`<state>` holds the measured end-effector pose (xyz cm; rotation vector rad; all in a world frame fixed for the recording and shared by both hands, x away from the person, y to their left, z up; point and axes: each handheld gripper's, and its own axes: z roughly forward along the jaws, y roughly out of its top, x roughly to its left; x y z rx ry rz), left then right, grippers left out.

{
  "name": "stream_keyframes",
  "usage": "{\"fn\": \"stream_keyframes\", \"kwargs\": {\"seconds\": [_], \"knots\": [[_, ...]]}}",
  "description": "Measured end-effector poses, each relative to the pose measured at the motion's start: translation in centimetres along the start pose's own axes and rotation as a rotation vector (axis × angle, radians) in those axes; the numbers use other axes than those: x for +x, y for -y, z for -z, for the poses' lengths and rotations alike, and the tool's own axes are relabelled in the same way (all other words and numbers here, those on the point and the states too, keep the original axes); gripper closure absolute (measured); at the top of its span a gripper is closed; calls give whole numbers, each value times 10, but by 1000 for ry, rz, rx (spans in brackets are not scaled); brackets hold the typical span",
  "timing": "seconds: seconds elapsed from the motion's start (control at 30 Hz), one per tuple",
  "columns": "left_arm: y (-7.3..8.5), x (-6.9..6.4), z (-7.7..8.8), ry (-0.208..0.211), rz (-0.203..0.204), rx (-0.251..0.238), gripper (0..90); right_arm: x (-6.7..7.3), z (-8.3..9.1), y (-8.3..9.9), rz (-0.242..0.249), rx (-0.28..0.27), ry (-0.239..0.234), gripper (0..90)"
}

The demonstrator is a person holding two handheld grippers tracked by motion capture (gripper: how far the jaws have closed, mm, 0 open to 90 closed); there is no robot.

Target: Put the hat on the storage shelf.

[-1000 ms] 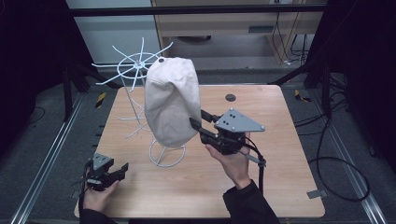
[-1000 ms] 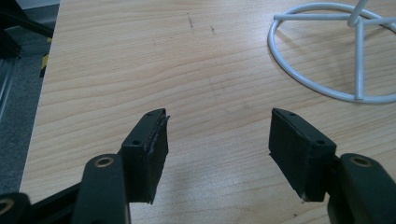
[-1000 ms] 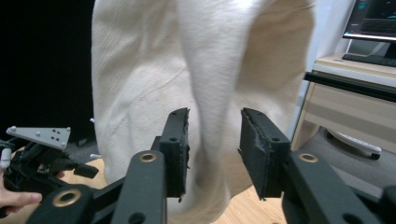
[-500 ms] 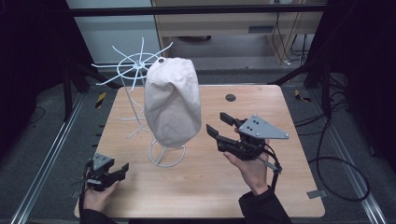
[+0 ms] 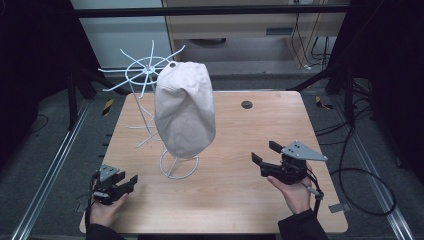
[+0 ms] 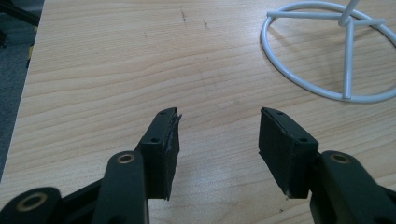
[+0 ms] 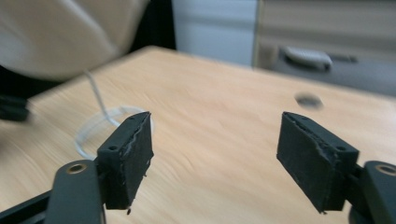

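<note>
right gripper (image 5: 264, 159) is sitting over the right side of the wooden table (image 5: 240, 200), its jaws spreading wide with nothing between them, and the right hand (image 5: 295, 192) is gripping it from below. in the right gripper view the same jaws are standing far apart over bare wood, with the view blurring. left gripper (image 5: 129, 181) is resting near the table's front left corner in the left hand (image 5: 105, 210), jaws also parting and holding nothing; in the left gripper view they are gaping above the wood grain, just short of the white ring base (image 6: 327, 51). a pale cap (image 5: 185, 112) is hanging on a white wire stand (image 5: 177, 167) at the middle of the table, well apart from both grippers. a second white wire stand (image 5: 145, 67), bare, is rising just behind and left of it. a small dark round spot (image 5: 246, 104) is showing on the wood toward the back.
</note>
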<state>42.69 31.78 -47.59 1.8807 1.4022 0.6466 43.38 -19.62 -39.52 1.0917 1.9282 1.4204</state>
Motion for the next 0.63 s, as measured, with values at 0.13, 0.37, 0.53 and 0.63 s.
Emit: {"fn": "stream_keyframes", "kwargs": {"seconds": [0.13,0.37,0.53,0.63], "knots": [[0,1,-1,1,2,0,470,-18,-1,25,-19,55,48,235],[1,3,-2,-2,4,-9,405,-43,-1,56,-86,112,95,219],[2,6,-4,6,-1,-15,351,-62,3,78,-107,159,146,211],[2,7,-5,6,6,-12,324,-71,5,84,-116,170,180,206]]}}
